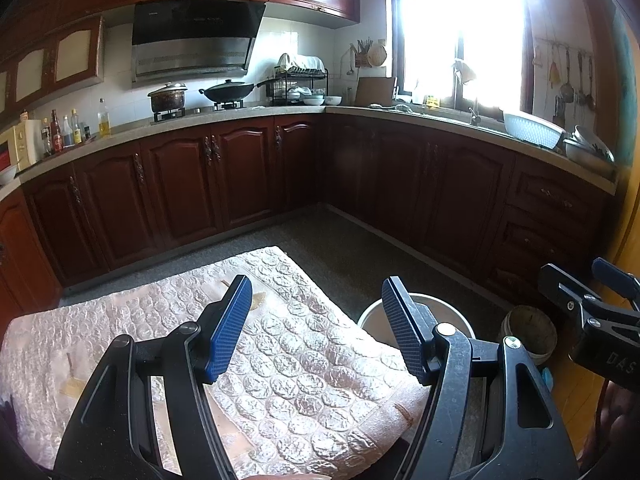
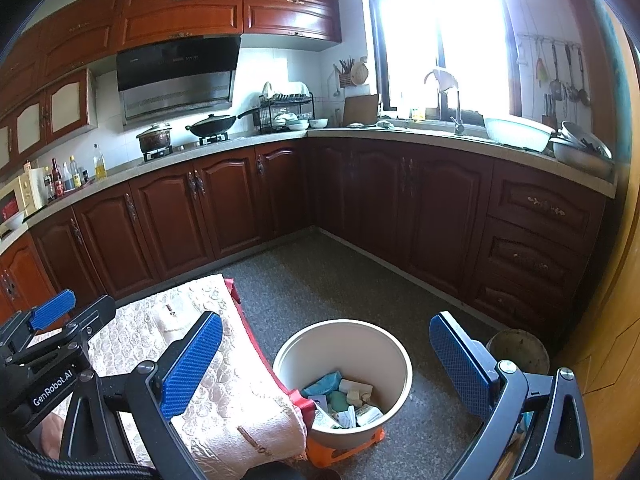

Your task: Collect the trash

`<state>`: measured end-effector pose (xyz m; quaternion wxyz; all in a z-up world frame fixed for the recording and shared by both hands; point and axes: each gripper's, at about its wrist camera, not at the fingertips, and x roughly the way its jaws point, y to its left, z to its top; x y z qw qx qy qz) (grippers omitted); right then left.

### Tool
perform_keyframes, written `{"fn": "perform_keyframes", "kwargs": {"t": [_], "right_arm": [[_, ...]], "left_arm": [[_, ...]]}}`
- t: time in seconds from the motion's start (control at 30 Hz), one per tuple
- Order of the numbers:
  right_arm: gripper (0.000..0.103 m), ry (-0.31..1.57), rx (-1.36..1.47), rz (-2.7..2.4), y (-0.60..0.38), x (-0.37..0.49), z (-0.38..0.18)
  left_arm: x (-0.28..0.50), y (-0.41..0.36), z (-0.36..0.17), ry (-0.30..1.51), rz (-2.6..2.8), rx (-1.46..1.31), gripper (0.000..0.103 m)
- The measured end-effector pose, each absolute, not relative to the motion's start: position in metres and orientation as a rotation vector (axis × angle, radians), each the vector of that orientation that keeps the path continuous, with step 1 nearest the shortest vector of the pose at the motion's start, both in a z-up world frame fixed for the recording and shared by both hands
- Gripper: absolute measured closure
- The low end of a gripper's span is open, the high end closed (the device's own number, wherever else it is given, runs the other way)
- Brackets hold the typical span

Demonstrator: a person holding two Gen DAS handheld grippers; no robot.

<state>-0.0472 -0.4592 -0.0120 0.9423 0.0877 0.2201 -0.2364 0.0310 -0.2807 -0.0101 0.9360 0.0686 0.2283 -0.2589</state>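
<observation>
A cream round bin (image 2: 344, 344) stands on the floor to the right of a low table, holding several pieces of paper and packaging trash (image 2: 344, 400). In the left wrist view only the bin's rim (image 1: 448, 304) shows behind a finger. My left gripper (image 1: 316, 320) is open and empty above the table's quilted pink cloth (image 1: 300, 380). My right gripper (image 2: 326, 368) is open and empty, held over the bin. The left gripper also shows at the left of the right wrist view (image 2: 60, 320).
The quilted cloth (image 2: 224, 384) covers the low table, with red fabric (image 2: 304, 400) at its edge. An orange stool (image 2: 348, 452) sits under the bin. A dirty bucket (image 2: 518, 350) stands to the right. Dark wood cabinets (image 2: 420, 216) ring the grey floor (image 2: 340, 280).
</observation>
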Motion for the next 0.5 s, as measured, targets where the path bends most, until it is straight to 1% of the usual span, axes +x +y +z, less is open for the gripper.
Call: {"fn": "perform_keyframes", "kwargs": {"t": [0.5], "right_arm": [[0.0, 0.502, 0.168, -0.473, -0.46, -0.029, -0.027]], "left_arm": [[0.049, -0.27, -0.029, 0.526, -0.538, 0.118, 0.036]]}}
